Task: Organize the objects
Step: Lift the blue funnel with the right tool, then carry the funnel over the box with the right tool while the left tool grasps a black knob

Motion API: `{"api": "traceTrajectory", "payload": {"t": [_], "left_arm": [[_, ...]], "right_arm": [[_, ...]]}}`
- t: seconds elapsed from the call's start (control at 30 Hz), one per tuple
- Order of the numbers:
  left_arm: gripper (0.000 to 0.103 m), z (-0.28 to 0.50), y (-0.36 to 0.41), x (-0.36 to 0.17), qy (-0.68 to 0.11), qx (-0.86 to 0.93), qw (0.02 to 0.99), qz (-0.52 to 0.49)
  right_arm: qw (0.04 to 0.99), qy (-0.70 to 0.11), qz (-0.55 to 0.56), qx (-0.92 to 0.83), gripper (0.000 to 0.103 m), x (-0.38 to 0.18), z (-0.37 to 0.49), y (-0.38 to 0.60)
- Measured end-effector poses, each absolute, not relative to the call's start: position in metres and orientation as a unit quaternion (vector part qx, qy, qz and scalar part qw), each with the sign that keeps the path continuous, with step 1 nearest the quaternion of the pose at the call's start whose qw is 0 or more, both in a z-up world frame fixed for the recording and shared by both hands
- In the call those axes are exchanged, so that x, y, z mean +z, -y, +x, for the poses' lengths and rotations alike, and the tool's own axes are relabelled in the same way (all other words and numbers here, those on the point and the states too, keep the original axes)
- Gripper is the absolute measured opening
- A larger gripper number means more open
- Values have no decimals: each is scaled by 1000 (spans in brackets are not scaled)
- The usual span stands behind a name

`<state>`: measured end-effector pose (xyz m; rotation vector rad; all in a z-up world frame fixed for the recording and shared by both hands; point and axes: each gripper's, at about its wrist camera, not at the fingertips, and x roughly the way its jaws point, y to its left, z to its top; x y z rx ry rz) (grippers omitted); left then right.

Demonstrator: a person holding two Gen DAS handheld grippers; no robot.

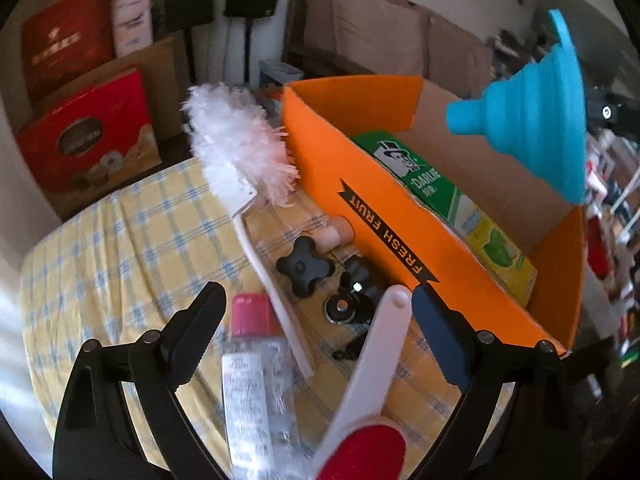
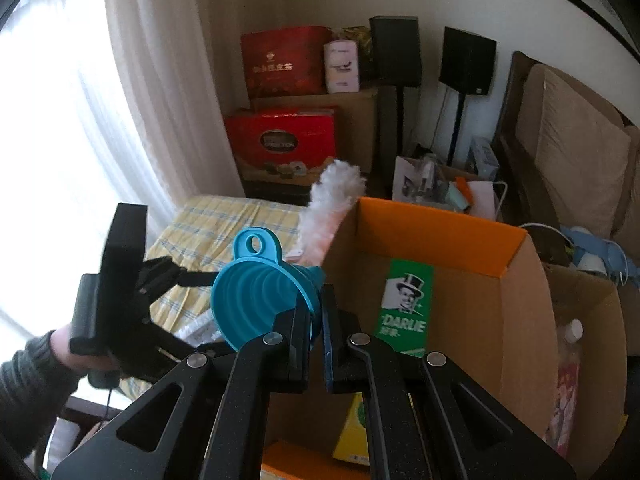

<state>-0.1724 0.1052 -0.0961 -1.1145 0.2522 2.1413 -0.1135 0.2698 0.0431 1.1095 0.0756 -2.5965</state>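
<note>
My right gripper (image 2: 318, 308) is shut on the rim of a blue collapsible funnel (image 2: 256, 292) and holds it in the air above the orange cardboard box (image 2: 436, 226). The funnel (image 1: 536, 116) also shows in the left wrist view, over the box (image 1: 360, 196). A green Darlie toothpaste carton (image 1: 420, 176) lies inside the box. My left gripper (image 1: 316, 300) is open, low over the checked tablecloth (image 1: 120, 248). Between its fingers lie a clear bottle with a pink cap (image 1: 252, 376) and a white lint brush with a red pad (image 1: 372, 392).
A white fluffy duster (image 1: 240, 148) leans beside the box. Black knobs (image 1: 304, 266), a small camera mount (image 1: 352, 300) and a cork-like cylinder (image 1: 340, 232) lie on the cloth. Red gift boxes (image 1: 88, 136) stand behind. A sofa (image 2: 568, 152) is at the right.
</note>
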Motion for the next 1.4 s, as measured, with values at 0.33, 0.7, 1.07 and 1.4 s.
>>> {"api": "traceTrajectory", "payload": {"t": [0.33, 0.7, 1.07, 1.4], "left_arm": [[73, -204, -111, -101, -113, 789, 428, -426], [69, -215, -120, -107, -135, 753, 486, -422], [61, -216, -129, -126, -193, 725, 498, -435], [44, -219, -140, -137, -232, 709, 496, -445]], "right_arm": [[151, -6, 391, -908, 3, 37, -105, -299], [145, 3, 398, -906, 3, 30, -107, -314], [137, 10, 404, -904, 3, 26, -103, -326], [133, 10, 411, -902, 3, 18, -102, -329]]}}
